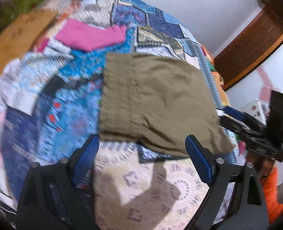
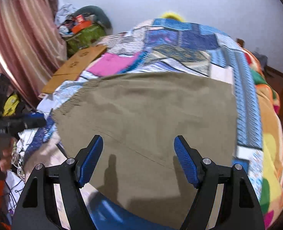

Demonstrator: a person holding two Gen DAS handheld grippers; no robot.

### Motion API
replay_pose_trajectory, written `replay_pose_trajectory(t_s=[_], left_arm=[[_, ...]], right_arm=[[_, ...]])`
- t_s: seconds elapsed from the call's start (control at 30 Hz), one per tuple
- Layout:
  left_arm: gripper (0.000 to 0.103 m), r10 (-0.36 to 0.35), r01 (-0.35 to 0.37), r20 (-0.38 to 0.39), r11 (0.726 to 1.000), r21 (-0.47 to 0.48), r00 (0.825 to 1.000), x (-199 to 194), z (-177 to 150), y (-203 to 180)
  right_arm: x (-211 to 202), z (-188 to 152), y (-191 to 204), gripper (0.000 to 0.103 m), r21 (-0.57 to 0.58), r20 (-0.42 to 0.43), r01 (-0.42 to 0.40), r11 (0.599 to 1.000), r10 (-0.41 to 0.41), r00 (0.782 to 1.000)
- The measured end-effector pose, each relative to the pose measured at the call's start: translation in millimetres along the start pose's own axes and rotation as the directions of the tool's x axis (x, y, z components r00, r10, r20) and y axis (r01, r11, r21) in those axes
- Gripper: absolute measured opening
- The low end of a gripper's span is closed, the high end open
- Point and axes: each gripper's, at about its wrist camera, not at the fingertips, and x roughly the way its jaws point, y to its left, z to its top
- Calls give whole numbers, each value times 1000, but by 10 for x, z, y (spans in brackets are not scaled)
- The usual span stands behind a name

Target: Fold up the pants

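Note:
The olive-brown pants [image 1: 156,103] lie folded into a flat rectangle on the patchwork bedspread [image 1: 80,115]. In the right wrist view the pants [image 2: 147,115] fill the middle. My left gripper [image 1: 142,143] is open and empty, just short of the pants' near edge. My right gripper [image 2: 138,143] is open and empty, hovering over the near part of the pants. The right gripper also shows at the right edge of the left wrist view [image 1: 235,115], beside the pants' right side. The left gripper shows at the left edge of the right wrist view [image 2: 26,122].
A pink garment [image 1: 91,36] lies on the bedspread beyond the pants. A flat cardboard sheet [image 1: 18,38] lies at the bed's far left. A pink curtain [image 2: 16,44] hangs at left. An orange floral blanket [image 2: 270,126] lies along the right side. A wooden door frame [image 1: 256,44] stands at right.

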Motion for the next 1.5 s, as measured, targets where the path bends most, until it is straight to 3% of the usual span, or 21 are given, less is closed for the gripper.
replay_pose_trajectory(t_s=[0.13, 0.27, 0.37, 0.57, 0.6, 0.63, 0.7, 0.77, 0.93, 1.0, 1.07, 1.17, 1.33, 1.4, 1.5], left_arm=[[92, -82, 79, -52, 995, -64, 995, 197, -140, 39], [94, -97, 94, -44, 994, -63, 994, 287, -151, -5], [100, -187, 183, -34, 977, -109, 982, 393, -65, 20], [100, -247, 239, -3, 941, -239, 969, 552, 227, 155], [96, -247, 240, 3, 938, -250, 969, 566, 262, 170], [91, -232, 227, 11, 939, -259, 973, 561, 287, 192], [63, -170, 168, 15, 951, -258, 985, 571, 323, 199], [45, -62, 62, 9, 971, -230, 998, 564, 327, 168], [41, 64, -52, 65, 984, -170, 996, 473, 261, 81], [40, 157, -144, 102, 982, -119, 982, 389, 237, 20], [40, 286, -281, 153, 958, -56, 946, 281, 205, -40], [40, 428, -439, 217, 899, 5, 878, 122, 174, -51], [39, 539, -571, 292, 821, 29, 790, -139, 166, 14], [38, 542, -582, 322, 813, 36, 777, -249, 181, -14], [35, 517, -571, 362, 819, 53, 775, -366, 252, -178]], right_arm=[[280, 7, 202, 73, -28, -20, -20, 999, 19, 1000], [509, -96, 221, 73, -13, -66, -23, 1000, 22, 998], [513, -139, 184, 74, 6, -65, -44, 999, 45, 997], [460, -178, 232, 74, -25, -76, -45, 999, 43, 996], [460, -186, 227, 74, -27, -73, -50, 998, 47, 996], [463, -187, 213, 74, -24, -71, -55, 998, 53, 996], [462, -190, 187, 74, -19, -68, -68, 998, 66, 995], [454, -195, 184, 74, -16, -64, -73, 997, 72, 995], [384, -217, 147, 74, 10, -48, -88, 996, 88, 995], [314, -234, 98, 73, 47, -39, -106, 993, 108, 993], [220, -257, 39, 73, 87, -28, -117, 989, 120, 992], [49, -316, -75, 73, 117, -1, -79, 990, 79, 997], [-70, -457, -295, 73, 150, -14, 22, 988, -20, 1000], [-65, -540, -334, 73, 146, -34, 60, 987, -56, 998], [-11, -655, -343, 73, 152, -46, 60, 987, -54, 997]])
